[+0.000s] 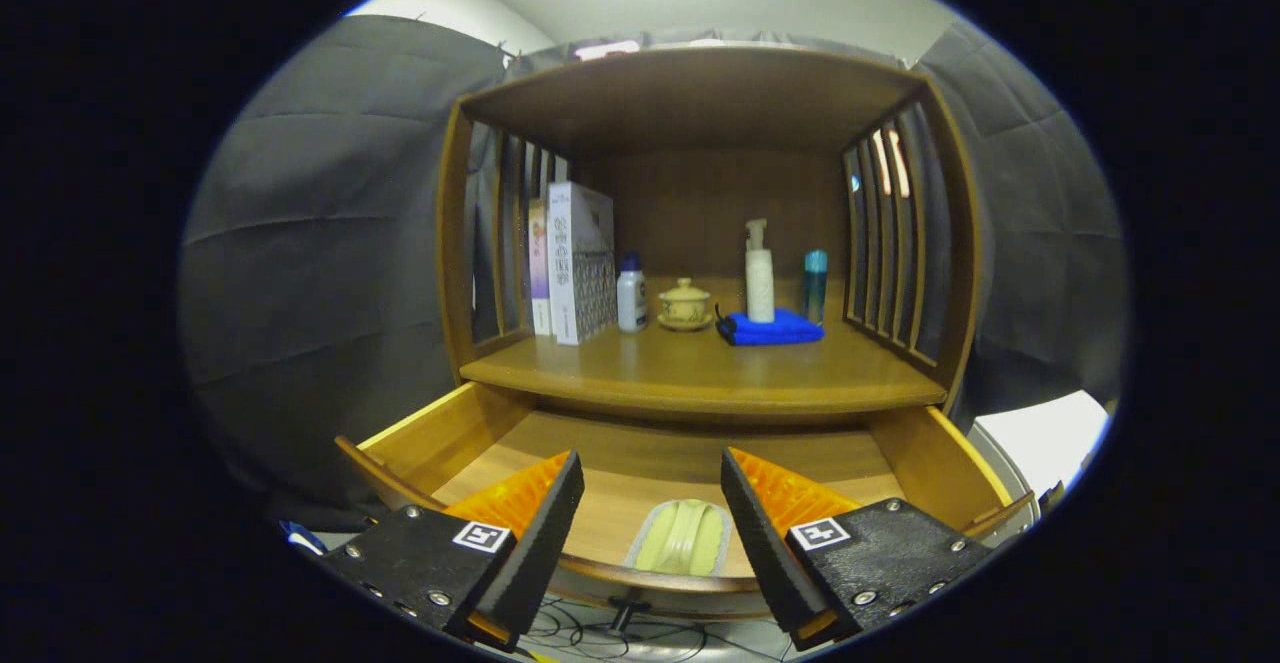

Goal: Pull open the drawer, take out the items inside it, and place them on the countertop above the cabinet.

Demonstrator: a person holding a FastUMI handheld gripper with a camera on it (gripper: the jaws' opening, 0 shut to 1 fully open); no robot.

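Glossy wood cabinet [700, 373] & drawer [450, 433]; soft blue cloth [775, 330]; matt booth fabric.

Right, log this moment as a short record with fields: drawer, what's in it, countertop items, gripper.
drawer: wooden drawer pulled open below the countertop
in drawer: pale green ridged item lying near the front edge, between the fingers
countertop: wooden shelf surface holding upright patterned boxes, small white bottle, tan lidded ceramic cup, folded blue cloth, white pump bottle at the cloth's back edge, teal bottle
gripper: two-finger gripper open, above the drawer, holding nothing
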